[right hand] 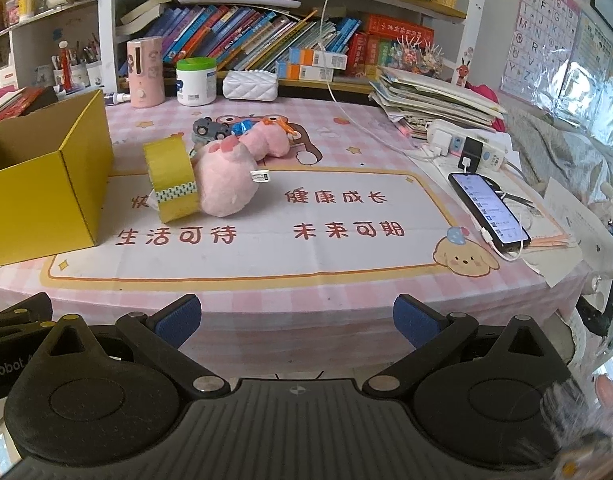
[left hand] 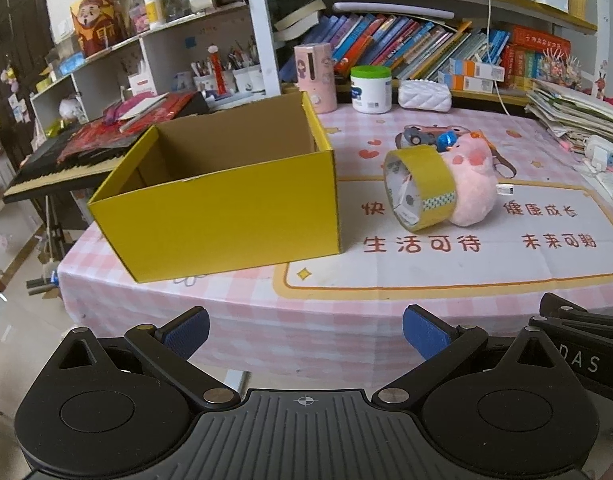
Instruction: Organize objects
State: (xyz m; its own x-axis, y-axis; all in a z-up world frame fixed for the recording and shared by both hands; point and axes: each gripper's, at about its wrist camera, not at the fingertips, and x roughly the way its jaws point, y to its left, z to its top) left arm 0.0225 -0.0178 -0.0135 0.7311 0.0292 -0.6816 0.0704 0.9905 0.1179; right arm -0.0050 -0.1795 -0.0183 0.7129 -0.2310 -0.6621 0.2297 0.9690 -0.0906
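Note:
An open yellow cardboard box point(left hand: 226, 204) point(right hand: 46, 184) stands on the table's left part; its inside looks bare. Right of it a roll of yellow tape point(left hand: 420, 188) point(right hand: 172, 178) stands on edge against a pink plush toy point(left hand: 474, 180) point(right hand: 226, 184). Behind the plush lie a grey toy car point(left hand: 416, 135) point(right hand: 208, 130) and a small blue item point(left hand: 450, 140) point(right hand: 240, 126). My left gripper point(left hand: 306, 334) hangs open before the table's front edge, nothing between its blue pads. My right gripper point(right hand: 296, 320) is open too, near the front edge.
A phone point(right hand: 490, 210) on a charging cable lies at the right, by a power strip point(right hand: 466, 144) and a paper stack point(right hand: 430, 98). A pink bottle point(right hand: 145, 72), a white jar point(right hand: 196, 82) and a white pouch point(right hand: 250, 86) line the back. A keyboard point(left hand: 54, 172) stands left of the table.

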